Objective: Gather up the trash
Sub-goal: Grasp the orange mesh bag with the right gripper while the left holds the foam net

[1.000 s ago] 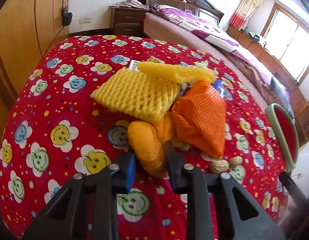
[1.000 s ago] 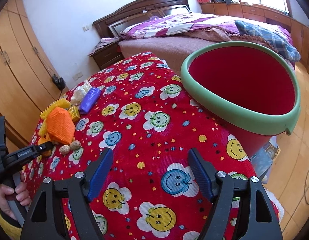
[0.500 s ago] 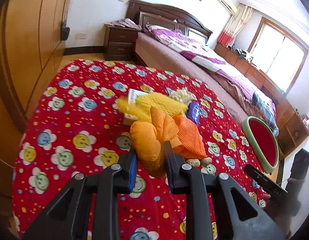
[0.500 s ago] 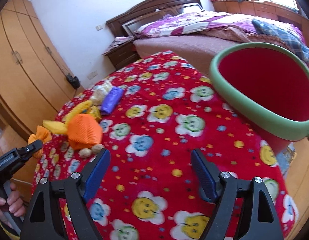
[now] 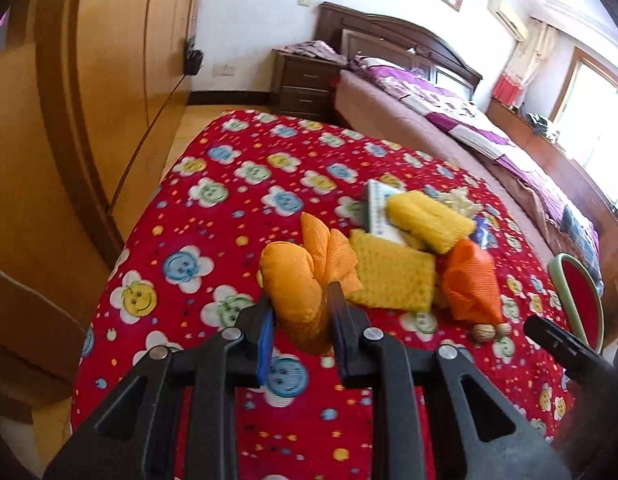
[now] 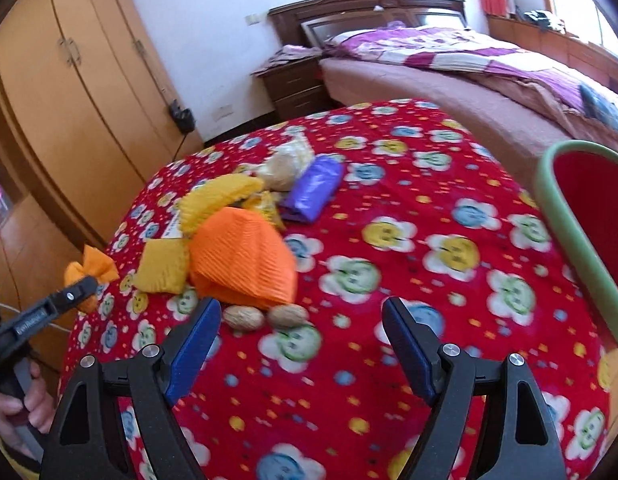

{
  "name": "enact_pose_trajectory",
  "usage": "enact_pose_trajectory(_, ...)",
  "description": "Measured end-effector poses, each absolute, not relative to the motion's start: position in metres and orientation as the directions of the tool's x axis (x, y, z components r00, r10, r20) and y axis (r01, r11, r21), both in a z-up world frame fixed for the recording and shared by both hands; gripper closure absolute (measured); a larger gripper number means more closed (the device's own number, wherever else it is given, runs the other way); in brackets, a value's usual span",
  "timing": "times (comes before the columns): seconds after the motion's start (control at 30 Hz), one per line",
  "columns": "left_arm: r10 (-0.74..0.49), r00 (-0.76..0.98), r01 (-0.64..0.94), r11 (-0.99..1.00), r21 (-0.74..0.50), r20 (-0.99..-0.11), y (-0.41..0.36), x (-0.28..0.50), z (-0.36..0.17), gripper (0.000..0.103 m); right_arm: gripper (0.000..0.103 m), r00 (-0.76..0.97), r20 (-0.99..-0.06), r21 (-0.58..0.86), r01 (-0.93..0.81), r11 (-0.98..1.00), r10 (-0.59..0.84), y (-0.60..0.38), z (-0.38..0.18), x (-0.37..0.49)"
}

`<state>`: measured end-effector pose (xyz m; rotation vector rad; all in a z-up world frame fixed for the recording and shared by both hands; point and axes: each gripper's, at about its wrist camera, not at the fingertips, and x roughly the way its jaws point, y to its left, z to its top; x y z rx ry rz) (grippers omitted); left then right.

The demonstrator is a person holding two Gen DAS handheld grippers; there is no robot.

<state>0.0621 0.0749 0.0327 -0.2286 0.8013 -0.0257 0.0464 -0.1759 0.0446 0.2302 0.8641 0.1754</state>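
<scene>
My left gripper [image 5: 301, 320] is shut on an orange foam net wrapper [image 5: 295, 284] and holds it above the red smiley tablecloth [image 5: 213, 240]; it also shows at the left of the right wrist view [image 6: 89, 270]. On the table lie yellow foam nets [image 5: 393, 276], an orange foam net [image 6: 241, 256], a purple wrapper [image 6: 313, 188], two walnuts [image 6: 265, 316] and a small box [image 5: 375, 208]. My right gripper [image 6: 301, 344] is open and empty, just in front of the walnuts. The red bin with a green rim [image 6: 589, 236] stands at the table's right edge.
A wooden wardrobe [image 5: 89, 100] stands to the left. A bed [image 6: 469, 76] and a nightstand [image 6: 293, 84] are beyond the table. The tablecloth drops off at the near and left edges.
My left gripper has lifted the orange wrapper off the pile and drawn it back to the left. My right gripper has swung left, away from the bin and toward the walnuts.
</scene>
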Motion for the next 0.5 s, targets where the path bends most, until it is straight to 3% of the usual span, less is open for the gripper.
enact_pose_trajectory(0.5,-0.097,0.684,-0.096,0.971,-0.221,-0.723,0.084,0.072,0.011,0.079,0.019,0.612,-0.736,0.315,-0.066,0.947,0.287,-0.138,0.026,0.089)
